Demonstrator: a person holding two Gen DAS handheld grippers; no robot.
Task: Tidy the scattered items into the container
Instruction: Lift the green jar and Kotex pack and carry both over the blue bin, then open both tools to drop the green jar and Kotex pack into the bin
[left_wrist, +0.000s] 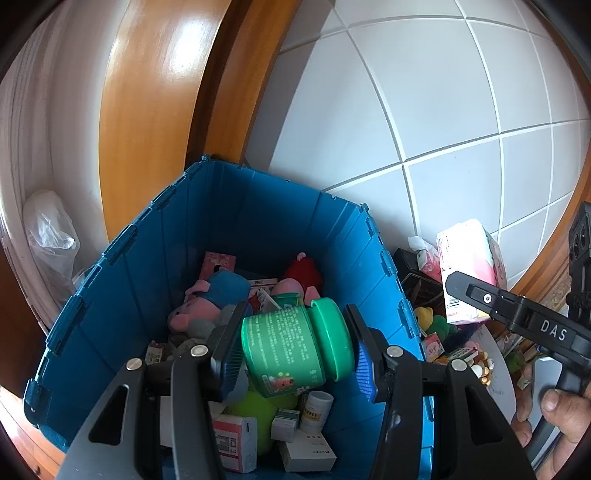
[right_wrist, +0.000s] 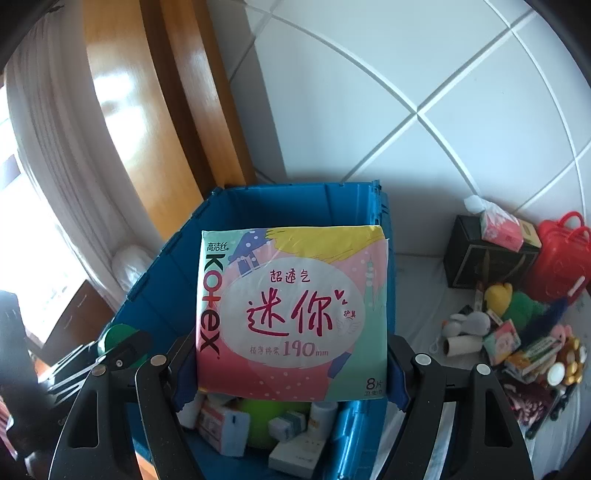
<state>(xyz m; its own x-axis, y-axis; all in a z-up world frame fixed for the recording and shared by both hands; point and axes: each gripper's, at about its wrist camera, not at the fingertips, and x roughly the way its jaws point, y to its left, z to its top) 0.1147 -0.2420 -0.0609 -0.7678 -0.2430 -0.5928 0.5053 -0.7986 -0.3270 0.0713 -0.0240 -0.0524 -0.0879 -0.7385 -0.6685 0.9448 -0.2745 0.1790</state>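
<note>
Blue crate (left_wrist: 280, 221) rims ring both jaws, pinching green jar (left_wrist: 291, 347) and Kotex pack (right_wrist: 291, 314).

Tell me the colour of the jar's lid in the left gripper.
Green, like the jar itself; the lid shows best in the left wrist view.

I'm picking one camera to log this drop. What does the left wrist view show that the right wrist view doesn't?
Left only: the green jar held sideways over the bin, with pink plush pigs inside. Right only: the Kotex pack seen front-on, a red case and a grey bunny. Both: the blue bin, a yellow-green ball and small boxes at its bottom.
</note>
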